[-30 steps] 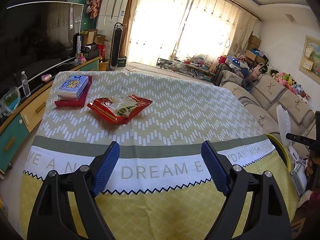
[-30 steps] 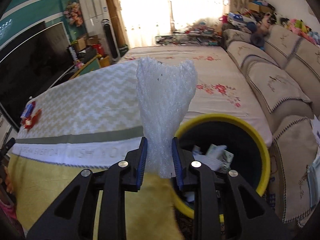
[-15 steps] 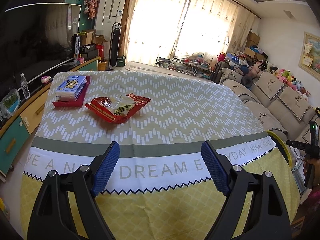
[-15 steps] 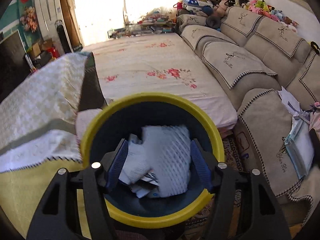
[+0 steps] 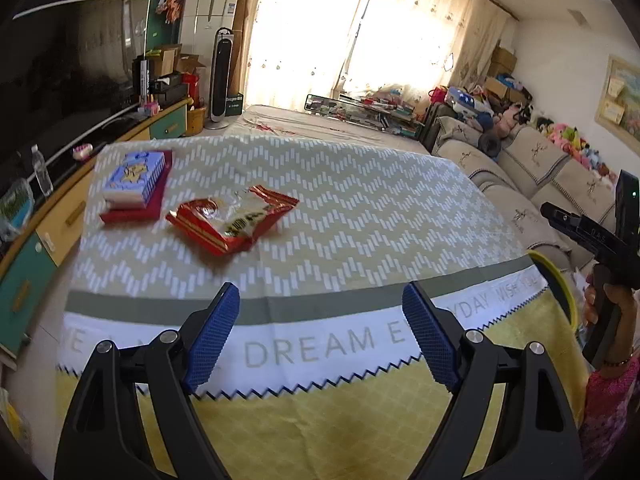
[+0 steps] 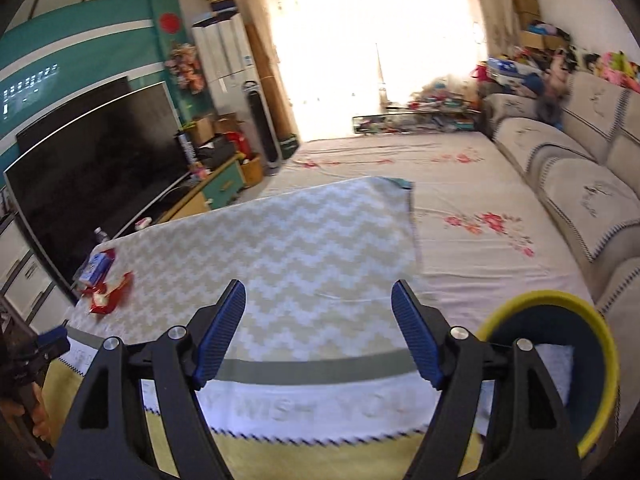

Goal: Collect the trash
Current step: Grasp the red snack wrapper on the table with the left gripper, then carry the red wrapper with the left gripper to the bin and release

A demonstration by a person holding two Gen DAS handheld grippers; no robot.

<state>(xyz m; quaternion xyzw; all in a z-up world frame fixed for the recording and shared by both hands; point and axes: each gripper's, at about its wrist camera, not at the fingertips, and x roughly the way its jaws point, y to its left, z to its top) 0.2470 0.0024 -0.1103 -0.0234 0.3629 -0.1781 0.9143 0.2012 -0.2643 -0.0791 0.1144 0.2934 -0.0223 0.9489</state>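
Nearest in the left wrist view, the left gripper (image 5: 321, 338) hangs over the near edge of the table with its blue-padded jaws spread wide and nothing between them. Under it lies the tablecloth (image 5: 360, 216), yellow at the near hem, then a white band printed with grey letters, then a zigzag pattern of beige and white. In the right wrist view the right gripper (image 6: 319, 334) is over the same near edge, its jaws opening and empty, the cloth showing in the gap. Just to its right, beside the table's corner, stands the yellow-rimmed bin (image 6: 598, 344), dark blue inside, with a white sheet of bubble wrap (image 6: 558, 364) lying in it. From the left wrist view the right gripper appears at the right margin, held by a hand (image 5: 610, 310) in a pink patterned sleeve. Farther along the table, towards its left side, lies a red snack wrapper (image 5: 232, 220), crumpled and flat on the cloth. Just beyond it, near the far left corner, a blue box (image 5: 134, 176) sits on a red book (image 5: 136, 210). Beyond the table are a flowered sheet (image 6: 460, 184), a beige sofa (image 6: 580, 184) on the right, a large dark television (image 6: 92, 160) on the left, and bright curtained windows.
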